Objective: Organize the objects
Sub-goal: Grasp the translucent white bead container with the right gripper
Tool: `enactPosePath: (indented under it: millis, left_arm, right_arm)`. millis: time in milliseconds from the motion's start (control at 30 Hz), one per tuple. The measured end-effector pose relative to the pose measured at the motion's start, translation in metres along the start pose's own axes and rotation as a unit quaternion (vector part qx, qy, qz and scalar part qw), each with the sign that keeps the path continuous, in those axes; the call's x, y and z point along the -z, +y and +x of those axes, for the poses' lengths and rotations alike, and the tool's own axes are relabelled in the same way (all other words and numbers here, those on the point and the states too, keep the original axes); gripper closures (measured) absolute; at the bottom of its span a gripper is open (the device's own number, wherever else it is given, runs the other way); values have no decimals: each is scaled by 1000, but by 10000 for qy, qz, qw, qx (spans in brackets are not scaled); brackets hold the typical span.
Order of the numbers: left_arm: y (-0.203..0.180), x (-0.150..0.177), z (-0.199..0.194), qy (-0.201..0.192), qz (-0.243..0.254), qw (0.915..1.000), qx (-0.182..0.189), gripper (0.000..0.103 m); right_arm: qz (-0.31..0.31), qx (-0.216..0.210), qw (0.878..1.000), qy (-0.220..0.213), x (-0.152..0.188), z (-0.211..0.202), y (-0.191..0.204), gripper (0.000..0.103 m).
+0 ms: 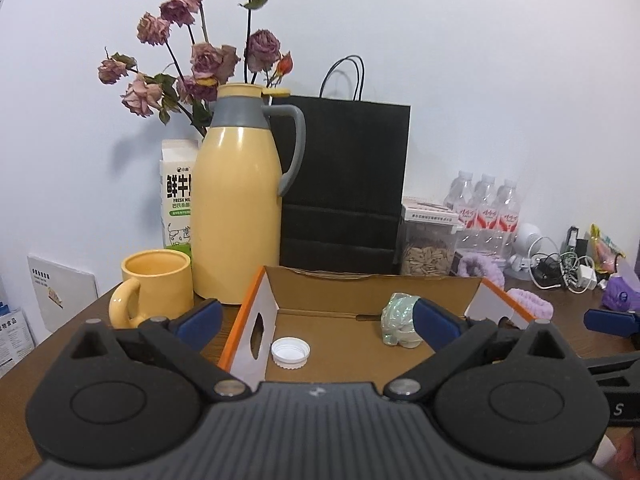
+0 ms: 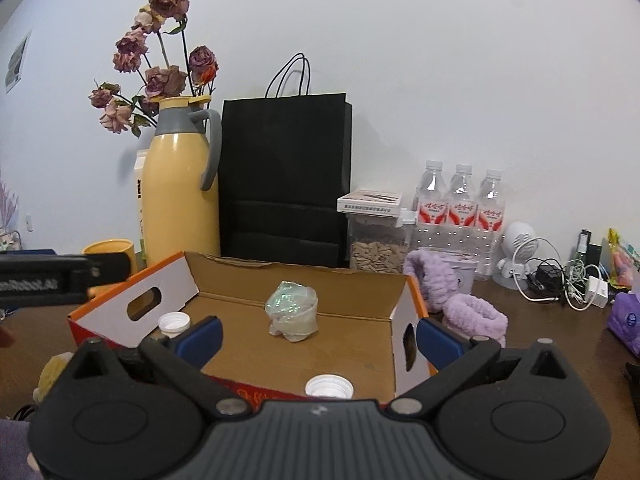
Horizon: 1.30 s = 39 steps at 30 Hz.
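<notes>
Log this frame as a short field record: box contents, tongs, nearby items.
box: open cardboard, on table
inside: two white caps, iridescent wrap
left tongs: open, empty
right tongs: open, empty
left of box: yellow mug, thermos
right of box: purple scrunchies

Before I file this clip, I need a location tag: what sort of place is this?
Probably a home desk or side table: a yellow thermos jug, dried roses and a milk carton crowd its back edge.
</notes>
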<state>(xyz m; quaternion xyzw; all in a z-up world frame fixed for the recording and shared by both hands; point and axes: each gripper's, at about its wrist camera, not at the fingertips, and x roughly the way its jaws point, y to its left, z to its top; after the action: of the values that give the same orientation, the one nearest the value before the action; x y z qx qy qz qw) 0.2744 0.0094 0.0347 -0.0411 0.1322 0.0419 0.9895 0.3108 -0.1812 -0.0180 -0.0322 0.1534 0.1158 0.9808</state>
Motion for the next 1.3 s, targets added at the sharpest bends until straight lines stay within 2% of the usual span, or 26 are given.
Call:
enactPosePath:
  millis: [200,600,833,1067,1300]
  left_arm:
    - [7,11,-20,-22,11,10000,25,0]
    - [19,35,-41,272,85,9996,82,0]
    - [24,43,-47,339,96,9994,48,0]
    - [32,48,-47,493,-27,9988,6,0]
    - [35,49,-49,489,-77,9987,70,0]
  right_arm:
    - [-56,42,10000,-9,7,-12,0,0]
    - [-307,10,9994,141,35,-38,8,0]
    - [-159,33,9993,332,49,-51,2,0]
    - [-166,127,9973,709,65,-54,1,0]
    - [145,319,9971,672,65,-57,-12,0]
